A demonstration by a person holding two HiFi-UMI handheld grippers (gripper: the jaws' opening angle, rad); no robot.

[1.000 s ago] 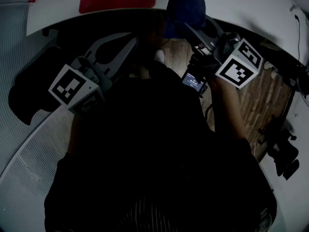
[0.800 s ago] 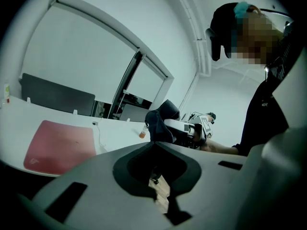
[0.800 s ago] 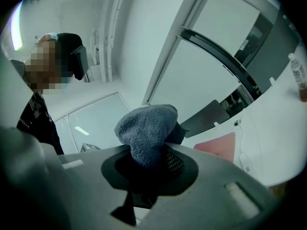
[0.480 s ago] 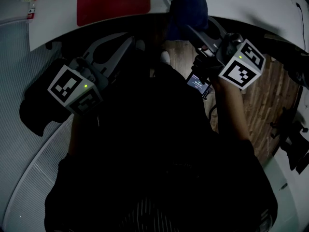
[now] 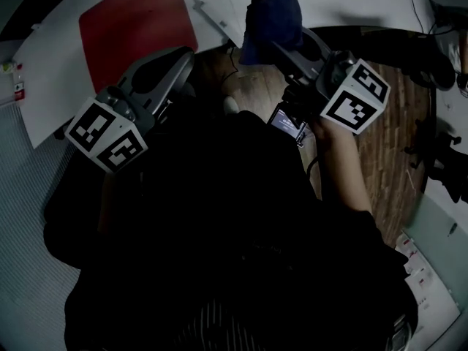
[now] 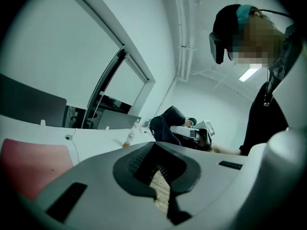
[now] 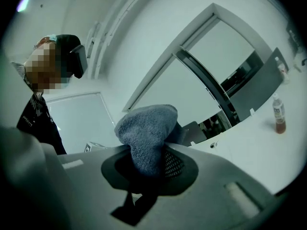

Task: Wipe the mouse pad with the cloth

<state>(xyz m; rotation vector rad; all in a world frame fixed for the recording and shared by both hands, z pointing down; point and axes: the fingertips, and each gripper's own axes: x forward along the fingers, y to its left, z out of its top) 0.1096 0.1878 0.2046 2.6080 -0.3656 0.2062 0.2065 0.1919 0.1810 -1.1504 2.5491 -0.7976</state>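
At 11 o'clock on the white desk (image 5: 51, 72): flat red rectangular mouse pad (image 5: 135, 31), near edge slanting up toward 2 o'clock, far end cut by the frame, bare desk at 9. Just below, left gripper (image 5: 181, 55), closed on nothing, aimed at 1 o'clock. At 12 o'clock, right gripper (image 5: 281, 41) clamped on bunched dark blue terry cloth (image 5: 272, 13) by the desk edge.
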